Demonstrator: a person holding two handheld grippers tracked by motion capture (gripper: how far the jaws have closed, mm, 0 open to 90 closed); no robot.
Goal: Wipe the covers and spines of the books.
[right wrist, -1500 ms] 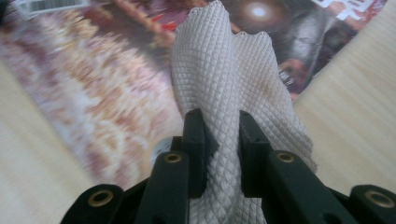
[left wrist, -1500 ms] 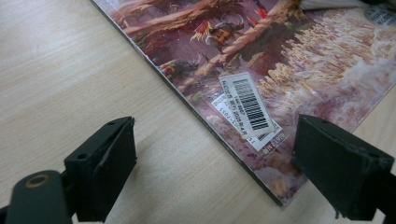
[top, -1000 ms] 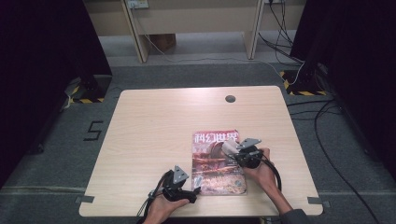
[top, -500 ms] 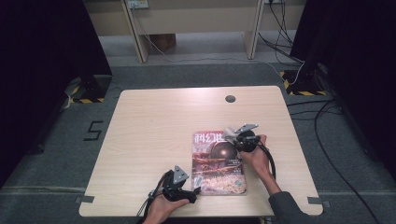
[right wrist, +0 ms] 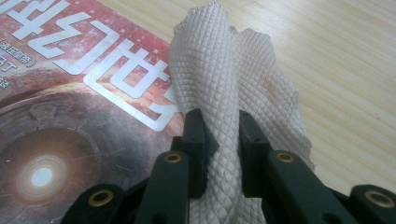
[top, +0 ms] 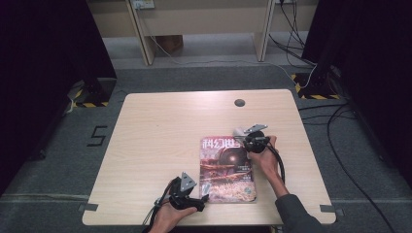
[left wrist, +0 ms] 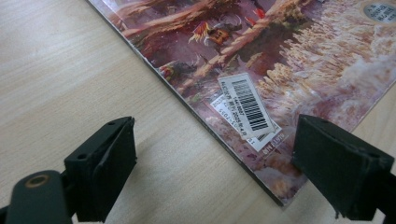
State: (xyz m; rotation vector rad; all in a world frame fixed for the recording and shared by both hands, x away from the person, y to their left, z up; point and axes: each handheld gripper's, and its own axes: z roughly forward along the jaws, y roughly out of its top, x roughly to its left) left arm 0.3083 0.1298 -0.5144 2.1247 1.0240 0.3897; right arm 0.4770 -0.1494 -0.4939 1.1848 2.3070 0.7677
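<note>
Grey carpet, dark curtains at both sides and pale desk legs at the back surround the light wooden surface (top: pixel 165 145), which has a round dark cable hole (top: pixel 239 103) near its far edge and broad bare wood on its left half. Near its front right lies the glossy red-brown magazine (top: pixel 226 170) with large white Chinese title characters and a white barcode sticker (left wrist: pixel 250 105) by its near corner, where the left claw (top: pixel 203 198) stands open astride that corner. The right claw (right wrist: pixel 223 140) is clamped on the white waffle-textured cloth (right wrist: pixel 224 79) at the magazine's far right corner.
</note>
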